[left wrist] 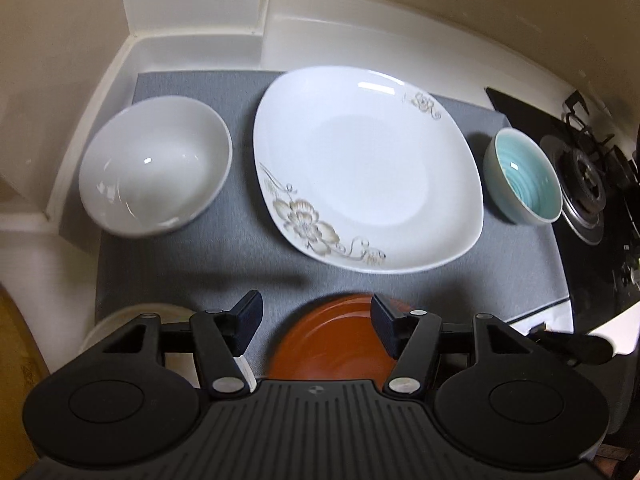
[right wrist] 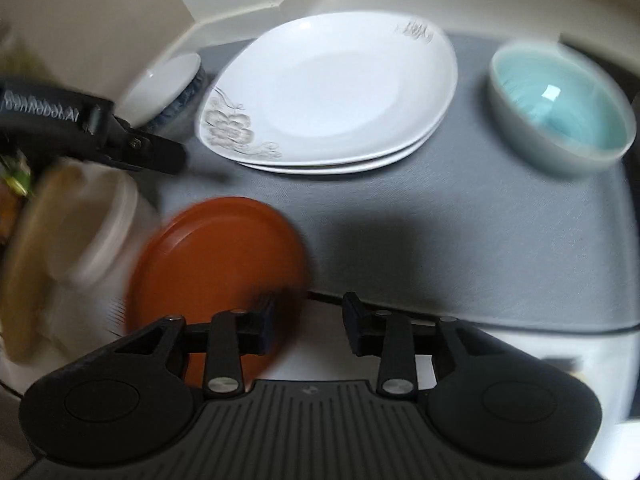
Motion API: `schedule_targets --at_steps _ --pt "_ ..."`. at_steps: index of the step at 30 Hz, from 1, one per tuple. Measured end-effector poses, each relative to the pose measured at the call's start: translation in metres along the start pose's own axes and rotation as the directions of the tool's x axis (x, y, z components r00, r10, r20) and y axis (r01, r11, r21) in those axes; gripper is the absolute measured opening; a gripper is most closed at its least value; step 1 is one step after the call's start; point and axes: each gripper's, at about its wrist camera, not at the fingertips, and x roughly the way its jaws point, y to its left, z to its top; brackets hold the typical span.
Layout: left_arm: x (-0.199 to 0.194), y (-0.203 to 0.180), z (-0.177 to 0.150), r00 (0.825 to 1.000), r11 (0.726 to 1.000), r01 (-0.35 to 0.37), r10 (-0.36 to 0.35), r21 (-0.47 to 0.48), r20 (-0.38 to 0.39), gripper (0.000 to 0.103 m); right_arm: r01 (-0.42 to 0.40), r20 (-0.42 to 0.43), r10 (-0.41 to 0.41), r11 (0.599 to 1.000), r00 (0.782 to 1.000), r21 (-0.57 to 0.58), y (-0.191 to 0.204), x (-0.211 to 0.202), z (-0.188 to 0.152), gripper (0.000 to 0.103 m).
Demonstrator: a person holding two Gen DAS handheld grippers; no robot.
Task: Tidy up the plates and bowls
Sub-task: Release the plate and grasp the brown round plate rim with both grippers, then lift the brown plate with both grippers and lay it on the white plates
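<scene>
Grey mat [left wrist: 224, 248] spread over the white table [left wrist: 192, 50], tucked into a corner. Along the back of the mat: white bowl [left wrist: 156, 168] on the left, then white floral plates [left wrist: 360, 168] in the middle (two stacked, going by the right wrist view [right wrist: 328, 92]), then a small teal bowl [left wrist: 524, 178] on the right, close by a black stove burner [left wrist: 588, 188]. All three apart from each other, none touching.

Orange plate [right wrist: 212, 272] flat at the near edge of the mat, well clear of the floral stack. Just left of it a pale round container [right wrist: 104, 224], too blurred to name.

Left claw [left wrist: 316, 322] hanging over the orange plate with its fingers released and spread, nothing between them, plate rim showing in the gap. Also visible from the side in the right view [right wrist: 160, 156], above the mat near the white bowl [right wrist: 168, 88].

Right claw [right wrist: 308, 320] partly apart too, gripping nothing; left fingertip over the orange plate's near rim, touching or not, can't tell (motion blur there). Teal bowl [right wrist: 560, 116] far right in that view.
</scene>
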Motion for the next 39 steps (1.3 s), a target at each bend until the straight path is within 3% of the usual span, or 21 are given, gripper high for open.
schedule_targets --at_steps 1,4,8,11,13,14,17,20,21,22,23,24,27,29,34,39 --pt "0.001 -0.001 -0.002 1.000 1.000 0.002 -0.002 0.009 -0.001 0.063 0.031 0.004 -0.031 0.999 1.000 -0.007 -0.002 -0.002 -0.002 0.019" --pt "0.004 -0.008 -0.007 1.000 0.999 0.018 -0.018 0.046 -0.012 0.062 0.058 0.008 -0.059 0.996 0.998 0.067 -0.026 -0.008 -0.006 0.011" --pt "0.012 -0.015 -0.014 0.997 0.997 0.057 -0.054 0.057 -0.053 0.060 0.106 0.016 -0.108 0.989 0.994 0.100 -0.049 -0.020 -0.012 0.007" --pt "0.024 -0.017 -0.019 0.991 0.996 0.086 -0.082 0.029 -0.104 0.053 0.045 0.021 -0.049 0.985 0.999 0.164 -0.063 -0.031 -0.016 0.013" --pt "0.032 -0.017 -0.022 0.986 0.995 0.102 -0.101 0.003 -0.136 0.050 0.067 0.016 -0.071 0.984 0.997 0.166 -0.063 -0.033 -0.018 0.037" --pt "0.035 -0.017 -0.023 0.983 0.994 0.111 -0.111 -0.006 -0.147 0.050 0.071 0.021 -0.075 0.986 0.997 0.151 -0.060 -0.034 -0.019 0.041" --pt "0.044 -0.021 -0.030 0.976 0.991 0.133 -0.132 -0.007 -0.175 0.049 0.060 0.017 -0.063 0.990 0.998 0.128 -0.054 -0.034 -0.025 0.043" --pt "0.054 -0.023 -0.036 0.968 0.987 0.163 -0.162 -0.012 -0.191 0.039 0.056 0.000 -0.056 0.990 0.998 0.127 -0.051 -0.029 -0.032 0.042" --pt "0.056 -0.025 -0.037 0.966 0.984 0.178 -0.175 -0.003 -0.192 0.020 0.067 -0.009 -0.066 0.990 0.998 0.123 -0.050 -0.026 -0.033 0.036" --pt "0.060 -0.026 -0.038 0.961 0.984 0.178 -0.174 0.000 -0.215 0.008 0.094 -0.006 -0.094 0.990 0.996 0.101 -0.046 -0.025 -0.035 0.023" --pt "0.063 -0.026 -0.039 0.959 0.985 0.174 -0.171 -0.008 -0.227 0.008 0.112 -0.004 -0.112 0.991 0.994 0.076 -0.042 -0.025 -0.035 0.015" --pt "0.063 -0.027 -0.040 0.961 0.986 0.168 -0.167 -0.013 -0.221 0.007 0.112 -0.007 -0.112 0.991 0.994 0.069 -0.040 -0.025 -0.036 0.013" --pt "0.052 -0.034 -0.041 0.974 0.990 0.137 -0.129 0.026 -0.187 0.008 0.098 0.011 -0.099 0.992 0.995 0.074 -0.039 -0.033 -0.033 0.012" --pt "0.046 -0.037 -0.042 0.975 0.988 0.152 -0.146 0.026 -0.169 0.008 0.096 0.025 -0.098 0.992 0.995 0.080 -0.039 -0.040 -0.031 0.012" --pt "0.063 -0.017 -0.043 0.950 0.972 0.206 -0.227 -0.117 -0.214 0.008 0.072 0.017 -0.075 0.986 0.997 0.154 -0.052 -0.038 -0.032 0.013" --pt "0.073 -0.018 -0.046 0.951 0.971 0.205 -0.227 -0.121 -0.208 0.009 0.057 0.000 -0.057 0.988 0.998 0.145 -0.049 -0.025 -0.035 0.017"
